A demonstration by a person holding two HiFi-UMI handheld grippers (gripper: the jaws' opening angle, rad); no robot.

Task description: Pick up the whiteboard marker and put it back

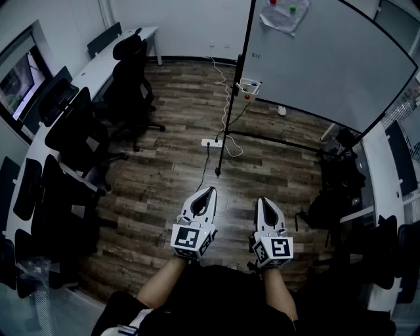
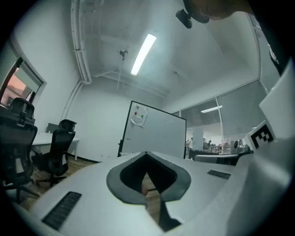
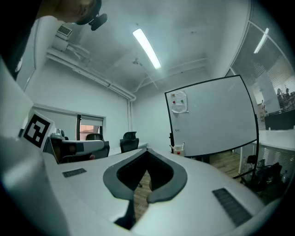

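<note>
A white marker holder (image 1: 249, 86) hangs at the lower left corner of the whiteboard (image 1: 328, 59), far across the room. Thin markers stick out of the holder (image 3: 178, 149) in the right gripper view; they are too small to tell apart. My left gripper (image 1: 210, 190) is held level over the wooden floor, jaws together at the tips with nothing between them. Beside it, my right gripper (image 1: 262, 200) is likewise shut and empty. In the gripper views both the left gripper (image 2: 146, 153) and the right gripper (image 3: 147, 150) point toward the whiteboard (image 2: 154, 133).
Black office chairs (image 1: 131, 72) line a long white desk (image 1: 98, 62) on the left. A power strip (image 1: 211, 142) and trailing cables lie on the floor by the whiteboard's stand (image 1: 226, 125). A dark bag and chairs (image 1: 331, 197) crowd the right side. A paper sheet (image 1: 283, 14) is pinned on the board.
</note>
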